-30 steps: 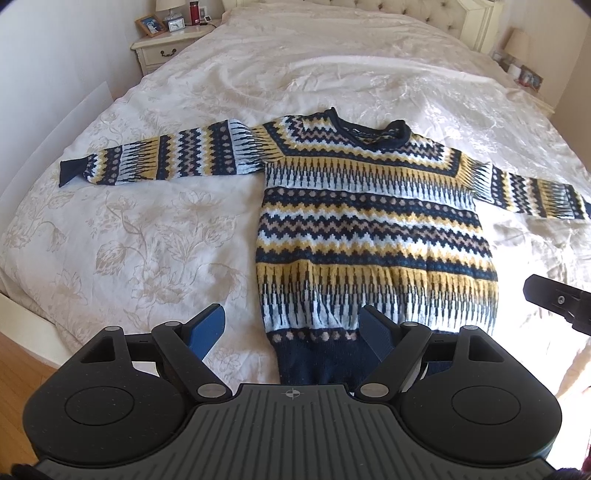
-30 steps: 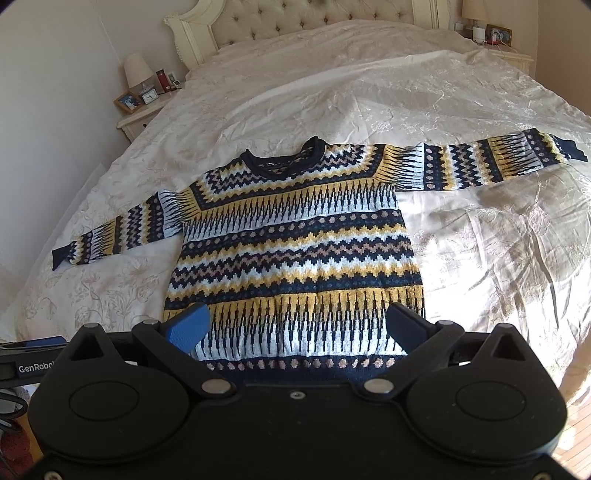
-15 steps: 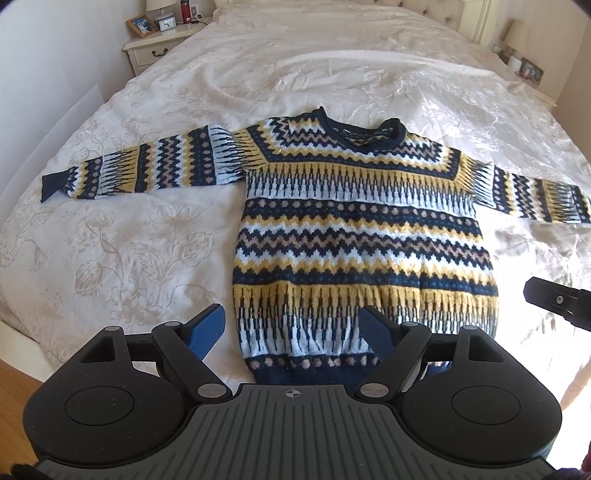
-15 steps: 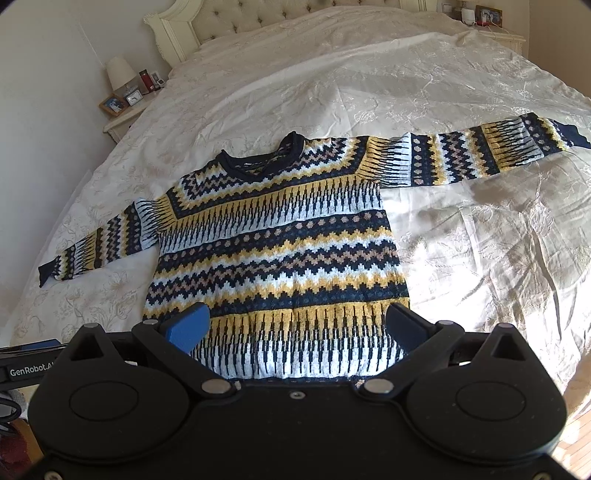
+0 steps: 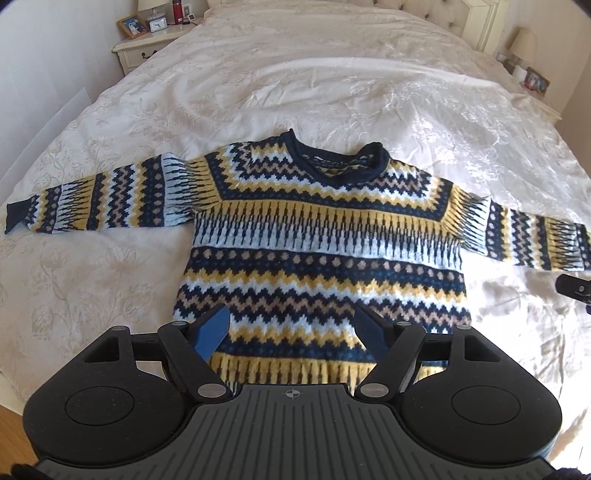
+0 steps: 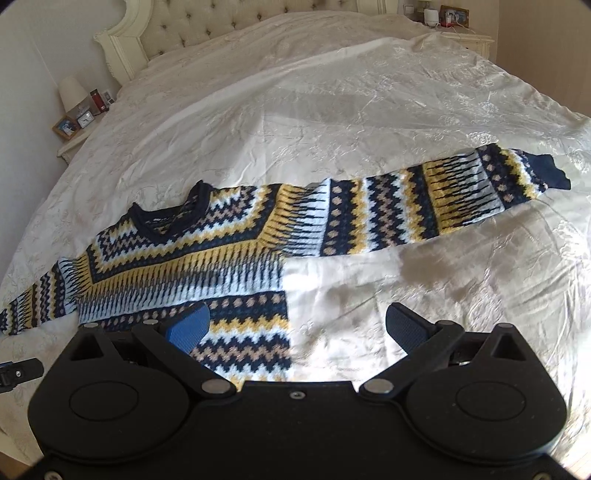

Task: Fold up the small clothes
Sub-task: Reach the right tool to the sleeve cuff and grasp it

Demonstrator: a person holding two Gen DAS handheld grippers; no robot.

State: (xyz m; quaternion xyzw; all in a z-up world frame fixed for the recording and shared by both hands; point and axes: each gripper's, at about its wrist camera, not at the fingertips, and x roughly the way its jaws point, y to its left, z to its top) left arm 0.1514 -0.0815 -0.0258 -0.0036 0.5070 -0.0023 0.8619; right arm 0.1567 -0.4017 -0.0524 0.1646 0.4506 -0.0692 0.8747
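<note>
A navy, yellow and white patterned sweater (image 5: pixel 325 236) lies flat and face up on the bed, both sleeves spread sideways. My left gripper (image 5: pixel 293 326) hovers open over the lower body of the sweater, nothing between its fingers. In the right wrist view the same sweater (image 6: pixel 184 266) fills the left half, its right sleeve (image 6: pixel 424 203) stretching to a navy cuff. My right gripper (image 6: pixel 295 326) is open above the sweater's right side edge, below the armpit, one finger over knit and the other over bare bedspread. The hem is hidden behind both gripper bodies.
The cream bedspread (image 5: pixel 332 92) covers a wide bed with a tufted headboard (image 6: pixel 221 22). Nightstands with lamps and photo frames stand at both sides (image 5: pixel 147 40) (image 6: pixel 77 125). The other gripper's tip shows at the frame edges (image 5: pixel 574 286) (image 6: pixel 16 373).
Both grippers have moved forward over the sweater, so it looms larger. The right gripper has also swung right, toward the sleeve and side edge. Both stay open.
</note>
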